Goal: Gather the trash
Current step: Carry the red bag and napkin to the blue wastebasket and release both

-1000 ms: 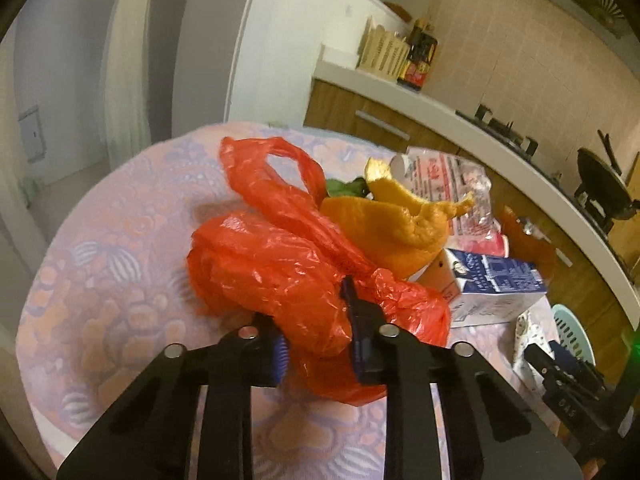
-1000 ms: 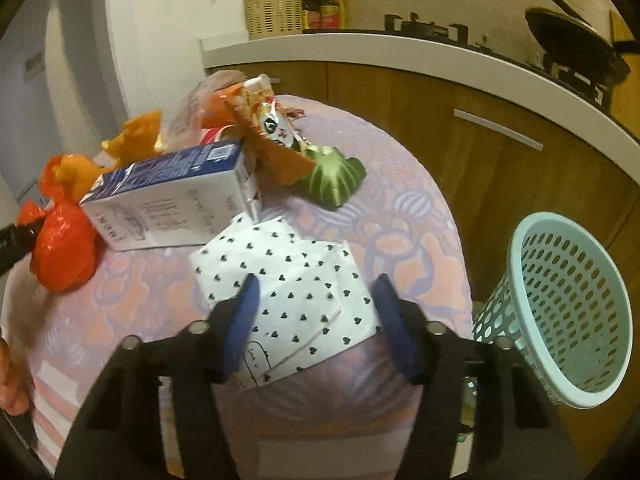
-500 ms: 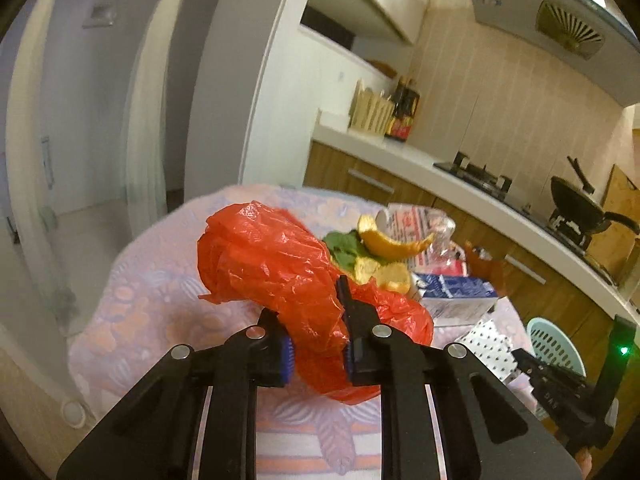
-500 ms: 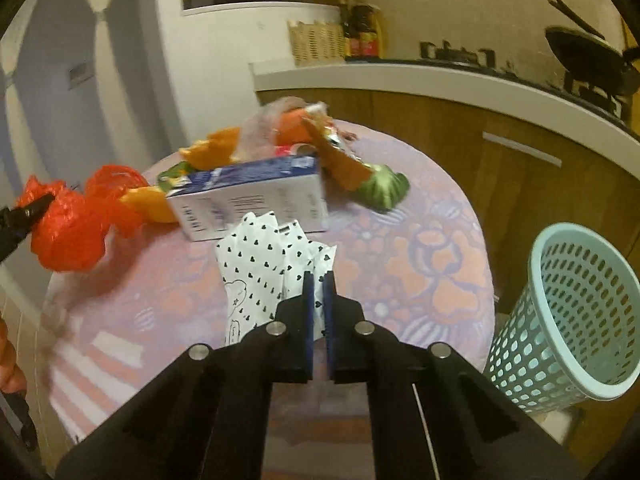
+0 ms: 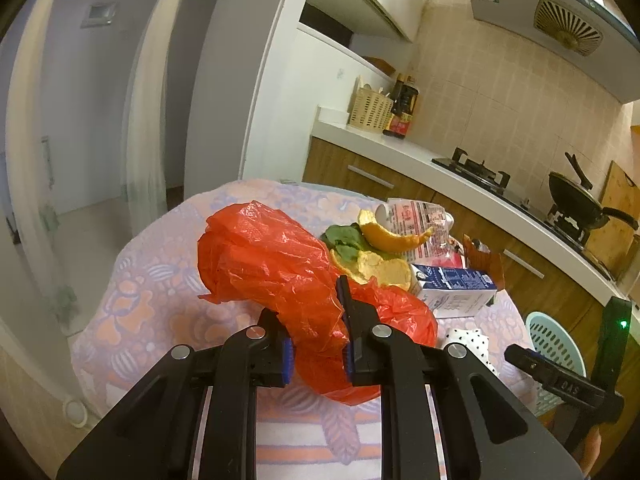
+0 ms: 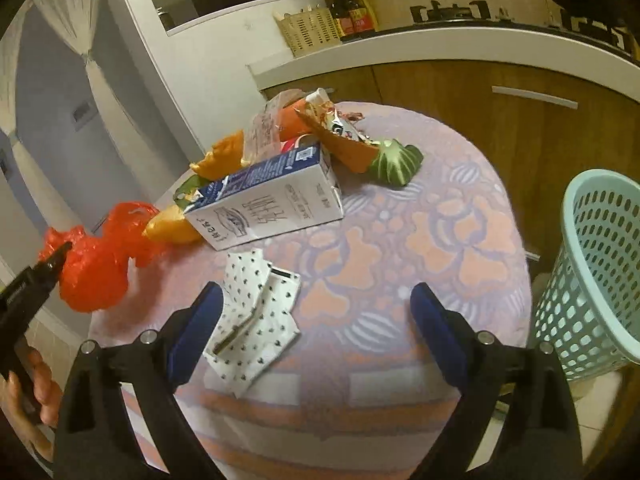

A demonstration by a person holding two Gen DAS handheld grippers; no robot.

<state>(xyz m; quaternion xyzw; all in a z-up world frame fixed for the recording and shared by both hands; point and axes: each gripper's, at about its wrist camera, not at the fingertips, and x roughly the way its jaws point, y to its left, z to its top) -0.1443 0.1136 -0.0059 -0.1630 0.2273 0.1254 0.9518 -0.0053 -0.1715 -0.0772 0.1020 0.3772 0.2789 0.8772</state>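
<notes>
Two tools — left tool (image 5: 316, 328) pinches red bag (image 5: 276, 264), hiding its middle — right tool (image 6: 316, 320) spread wide.

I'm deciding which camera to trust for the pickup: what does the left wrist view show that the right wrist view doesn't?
Only the left wrist view shows the left gripper shut on the red plastic bag from close up, and the range hood overhead.

Only the right wrist view shows the right gripper open above the heart-print paper, and the green vegetable scrap behind the carton.

Both show the milk carton, the orange peels, the red bag and the teal basket beside the table.
</notes>
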